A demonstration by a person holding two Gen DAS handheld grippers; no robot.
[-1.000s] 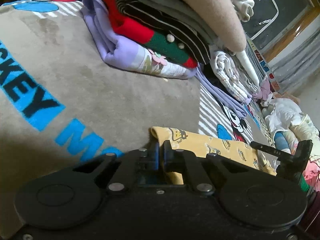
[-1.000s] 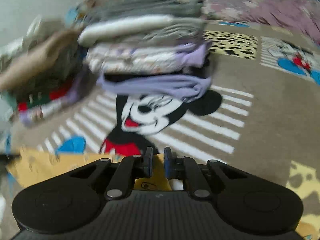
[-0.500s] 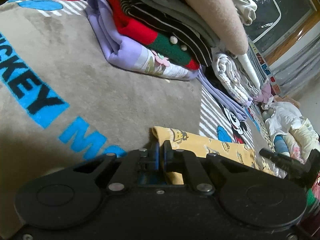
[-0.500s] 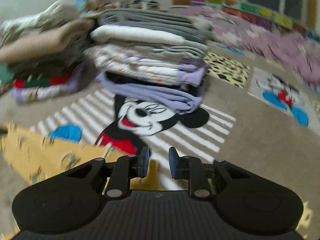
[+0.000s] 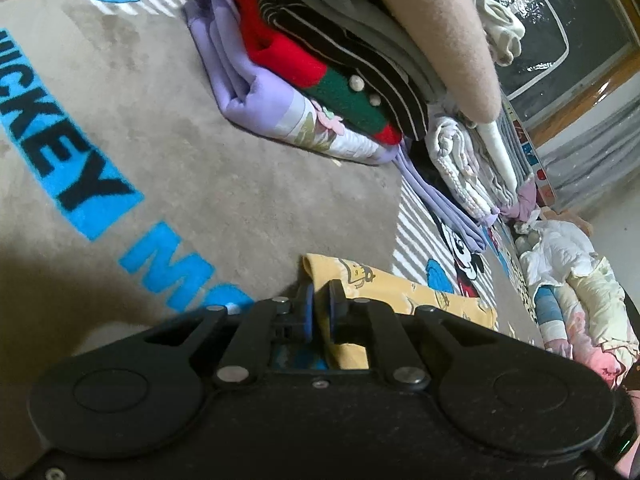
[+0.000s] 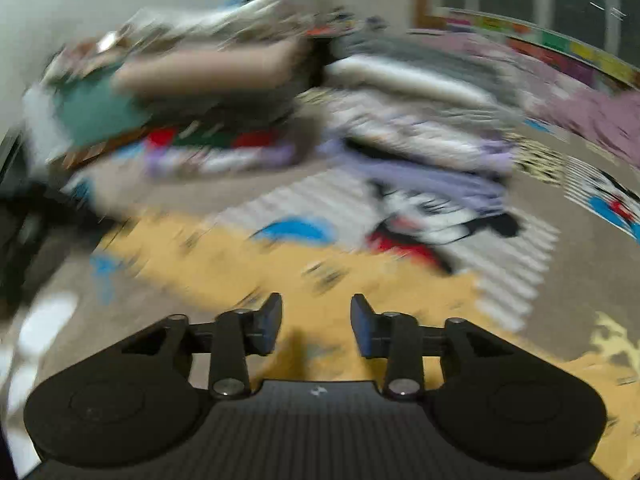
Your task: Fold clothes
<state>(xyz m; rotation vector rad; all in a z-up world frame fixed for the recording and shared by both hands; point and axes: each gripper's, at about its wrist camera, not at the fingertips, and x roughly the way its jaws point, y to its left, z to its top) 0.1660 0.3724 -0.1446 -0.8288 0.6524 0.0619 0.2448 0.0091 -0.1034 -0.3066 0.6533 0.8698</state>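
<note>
Pinching a corner of the yellow garment (image 5: 400,286), the left gripper (image 5: 319,300) has its fingers nearly together on the cloth. The garment lies flat on the rug (image 5: 160,152) before the folded stacks (image 5: 340,60). The right gripper (image 6: 316,322) hangs above it, fingers wide apart.

A yellow garment (image 5: 404,292) printed with small cartoon figures is spread flat on a taupe cartoon-mouse rug (image 5: 168,152), its near corner pinched between the closed fingers of the left hand-held gripper (image 5: 319,306). In the blurred right wrist view, the same yellow cloth (image 6: 280,272) is seen stretched across the rug.
</note>
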